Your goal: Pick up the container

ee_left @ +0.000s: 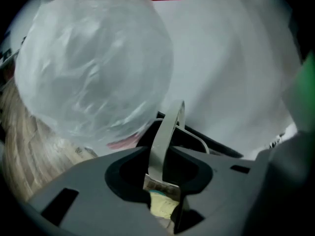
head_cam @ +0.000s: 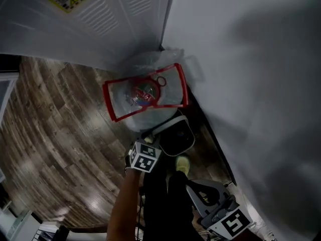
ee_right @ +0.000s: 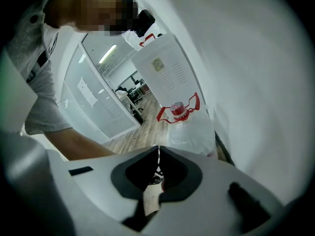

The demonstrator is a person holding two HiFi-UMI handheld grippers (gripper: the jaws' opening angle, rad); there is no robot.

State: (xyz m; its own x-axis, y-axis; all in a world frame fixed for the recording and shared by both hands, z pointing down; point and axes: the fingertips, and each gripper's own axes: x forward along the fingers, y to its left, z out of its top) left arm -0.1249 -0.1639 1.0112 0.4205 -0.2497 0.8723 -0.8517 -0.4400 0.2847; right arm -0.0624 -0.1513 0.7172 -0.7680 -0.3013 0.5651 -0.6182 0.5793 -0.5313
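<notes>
The container (head_cam: 176,137) is a small dark bucket with a pale grey strap handle, standing on the wood floor by the wall. My left gripper (head_cam: 154,140) reaches down to it. In the left gripper view the handle (ee_left: 166,132) runs upright between the jaws of the left gripper (ee_left: 165,156), which close against it, with the black bucket rim (ee_left: 199,141) behind. My right gripper (head_cam: 196,189) hangs at the lower right, away from the bucket. In its own view the right gripper (ee_right: 158,154) has its tips together with nothing between them.
A big clear water jug (head_cam: 145,97) with a red cap and red carry frame stands just beyond the bucket, filling the left gripper view (ee_left: 93,63) and visible ahead of the right gripper (ee_right: 189,129). A white vented cabinet (head_cam: 100,14) and the white wall (head_cam: 251,59) hem the corner.
</notes>
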